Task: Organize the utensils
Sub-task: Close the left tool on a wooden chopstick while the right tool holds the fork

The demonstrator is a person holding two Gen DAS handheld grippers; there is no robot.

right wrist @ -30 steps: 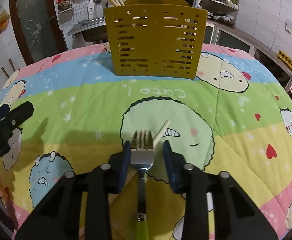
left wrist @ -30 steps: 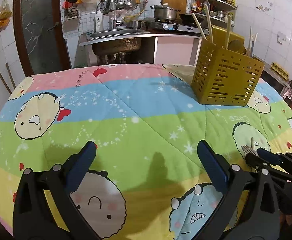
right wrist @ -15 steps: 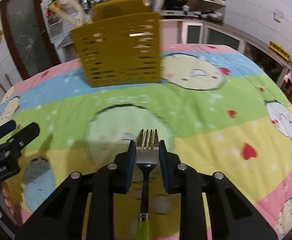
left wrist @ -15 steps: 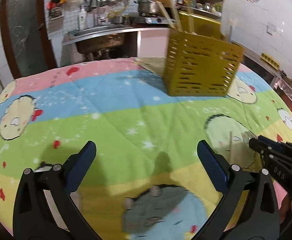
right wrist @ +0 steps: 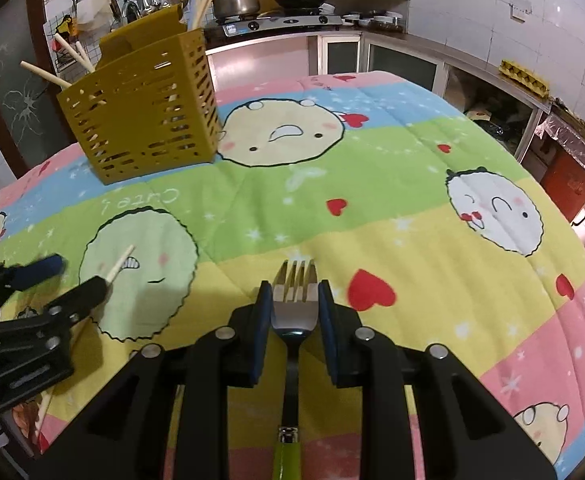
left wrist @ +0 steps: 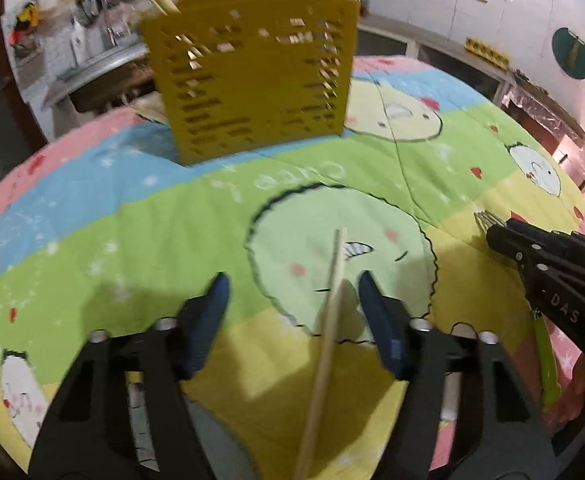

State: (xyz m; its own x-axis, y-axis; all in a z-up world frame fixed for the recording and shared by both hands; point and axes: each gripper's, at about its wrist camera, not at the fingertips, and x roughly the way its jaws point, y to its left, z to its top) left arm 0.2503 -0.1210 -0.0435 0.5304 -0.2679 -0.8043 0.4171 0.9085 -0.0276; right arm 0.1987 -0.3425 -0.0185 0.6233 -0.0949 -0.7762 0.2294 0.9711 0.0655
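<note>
Here the yellow holder (right wrist: pixel 144 108) stands far back on the quilted desk (right wrist: pixel 412 184). The right tool (right wrist: pixel 294 292) clamps the fork (right wrist: pixel 294 300); the left tool (left wrist: pixel 292 296), jaws just narrowing, apparently hasn't yet pinched the chopstick (left wrist: pixel 328 336). Next: close, then carry both to the holder.

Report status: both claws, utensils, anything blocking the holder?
Right claw shut on fork. Left claw closing around chopstick, no contact yet. Yellow holder upright; path looks clear.
</note>
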